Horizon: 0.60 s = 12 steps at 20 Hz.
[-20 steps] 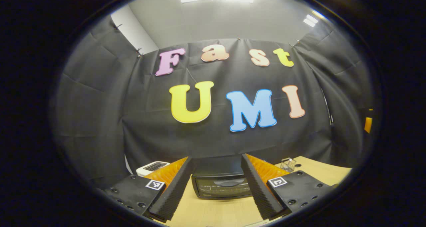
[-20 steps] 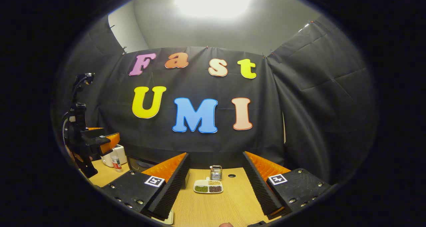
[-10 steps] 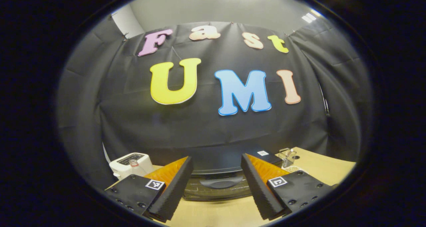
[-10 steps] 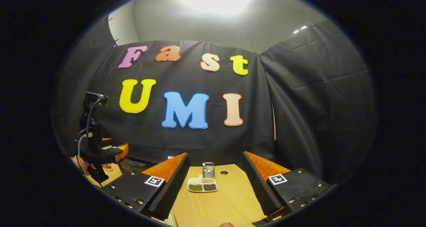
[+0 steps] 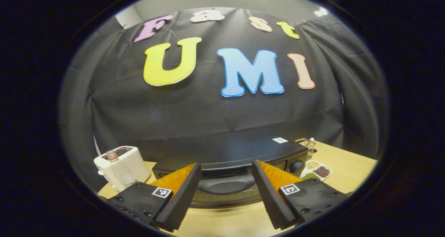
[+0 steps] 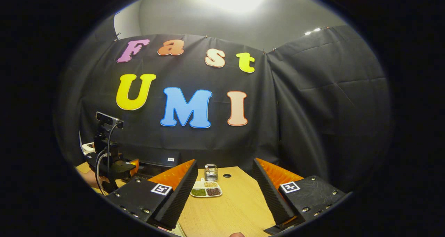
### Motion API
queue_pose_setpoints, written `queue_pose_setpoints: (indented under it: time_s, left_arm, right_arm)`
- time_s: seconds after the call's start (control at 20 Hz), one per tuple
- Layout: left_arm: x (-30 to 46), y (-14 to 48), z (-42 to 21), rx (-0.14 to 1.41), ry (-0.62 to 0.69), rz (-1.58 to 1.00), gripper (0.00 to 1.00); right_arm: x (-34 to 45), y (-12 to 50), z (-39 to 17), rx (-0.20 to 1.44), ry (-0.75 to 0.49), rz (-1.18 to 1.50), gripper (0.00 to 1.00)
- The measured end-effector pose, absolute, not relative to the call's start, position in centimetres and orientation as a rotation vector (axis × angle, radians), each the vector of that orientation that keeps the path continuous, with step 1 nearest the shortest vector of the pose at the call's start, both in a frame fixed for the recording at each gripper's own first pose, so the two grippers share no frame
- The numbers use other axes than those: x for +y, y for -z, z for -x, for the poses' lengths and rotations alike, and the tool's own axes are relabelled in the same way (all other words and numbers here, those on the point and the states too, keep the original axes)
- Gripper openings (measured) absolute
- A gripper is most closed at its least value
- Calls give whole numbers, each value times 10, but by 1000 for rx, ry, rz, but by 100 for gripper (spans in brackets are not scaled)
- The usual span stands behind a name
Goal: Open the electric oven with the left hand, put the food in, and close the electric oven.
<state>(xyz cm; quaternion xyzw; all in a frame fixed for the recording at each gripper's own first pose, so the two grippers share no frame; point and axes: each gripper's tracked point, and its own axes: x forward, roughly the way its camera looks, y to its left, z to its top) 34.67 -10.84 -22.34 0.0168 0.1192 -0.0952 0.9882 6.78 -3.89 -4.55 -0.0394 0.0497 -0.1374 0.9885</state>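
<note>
While the left gripper (image 5: 225, 188) stands spread and empty, the oven (image 5: 229, 160) door handle (image 5: 224, 187) lies crosswise directly ahead between its fingers; the right gripper (image 6: 224, 191), likewise spread, hangs farther off.

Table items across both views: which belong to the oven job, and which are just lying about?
Job:
electric oven, door shut
oven handle
food tray
left hand-held gripper, open

Lying about:
toaster
plastic bottle
wire holder

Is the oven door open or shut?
Shut. The oven door stands flush against its front, with the handle between the open left gripper fingers, ungrasped.
</note>
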Motion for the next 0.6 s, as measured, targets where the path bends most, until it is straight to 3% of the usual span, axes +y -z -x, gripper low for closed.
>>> queue_pose_setpoints:
  time_s: [0.1, 0.15, 0.25, 0.3, 0.35, 0.4, 0.5, 0.6]
  left_arm:
    - [-108, 234, -356, 248, 179, -41, 98]
    - [-109, 237, -359, 253, 173, -39, 91]
    - [-109, 242, -358, 251, 161, -16, 100]
    - [-109, 245, -357, 261, 157, -5, 92]
    - [-108, 243, -356, 261, 154, 0, 100]
    - [-108, 244, -355, 263, 151, 2, 92]
    - [-108, 243, -349, 263, 148, 4, 100]
    - [-108, 244, -340, 265, 144, 6, 98]
  right_arm:
    - [-39, 47, -70, 110, 288, 68, 98]
    - [-39, 47, -71, 112, 293, 64, 98]
    - [-38, 47, -73, 117, 293, 70, 98]
    - [-38, 49, -74, 119, 292, 77, 98]
    - [-39, 48, -75, 121, 292, 81, 98]
    - [-38, 47, -74, 120, 288, 79, 98]
    - [-37, 44, -74, 113, 280, 72, 98]
    - [-38, 43, -74, 112, 268, 72, 98]
